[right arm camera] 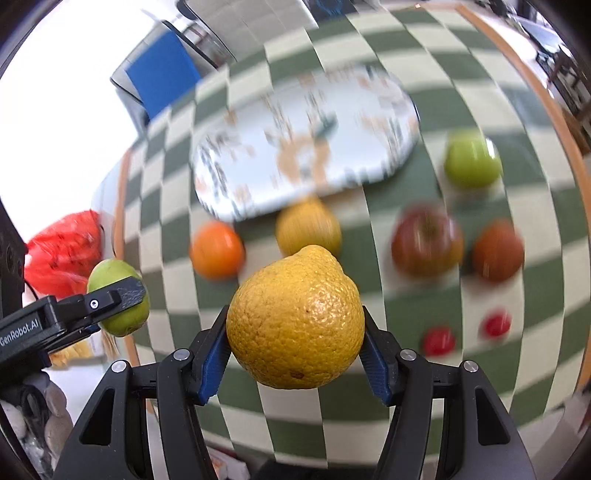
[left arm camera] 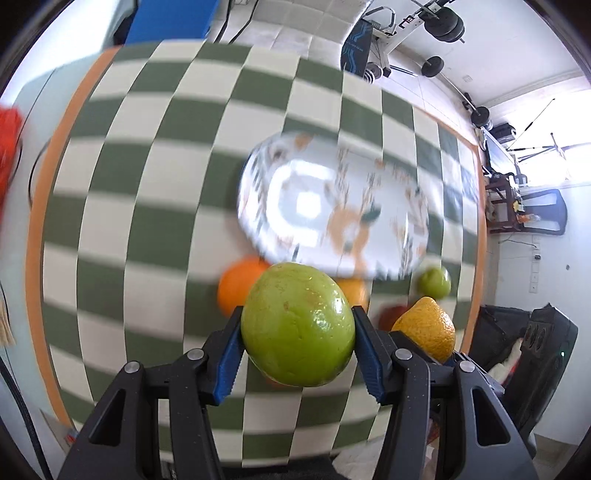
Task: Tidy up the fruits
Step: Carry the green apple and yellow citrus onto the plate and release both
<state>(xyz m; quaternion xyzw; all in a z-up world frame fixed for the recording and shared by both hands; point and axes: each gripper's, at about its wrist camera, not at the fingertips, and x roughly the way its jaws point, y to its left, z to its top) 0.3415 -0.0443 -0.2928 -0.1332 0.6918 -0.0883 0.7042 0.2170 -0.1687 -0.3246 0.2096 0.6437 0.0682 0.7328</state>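
Note:
My left gripper [left arm camera: 297, 328] is shut on a green guava [left arm camera: 297, 325], held above the checkered table. It also shows in the right wrist view [right arm camera: 118, 295], with the guava [right arm camera: 110, 273] between its fingers. My right gripper [right arm camera: 295, 332] is shut on a yellow lemon [right arm camera: 295, 317], which also shows in the left wrist view [left arm camera: 428, 328]. A patterned white plate [left arm camera: 332, 206] [right arm camera: 306, 144] lies empty on the cloth. An orange [right arm camera: 217, 249], a second yellow fruit [right arm camera: 308, 225], a green apple [right arm camera: 472, 158], a red apple [right arm camera: 426, 240], a brownish-red fruit [right arm camera: 498, 249] and two small red fruits [right arm camera: 437, 341] lie on the table.
The green-and-white checkered cloth [left arm camera: 166, 184] has an orange border. A red plastic bag [right arm camera: 62, 251] sits at the left table edge. A blue chair back [right arm camera: 162, 74] stands beyond the table. Gym weights [left arm camera: 443, 26] are in the far background.

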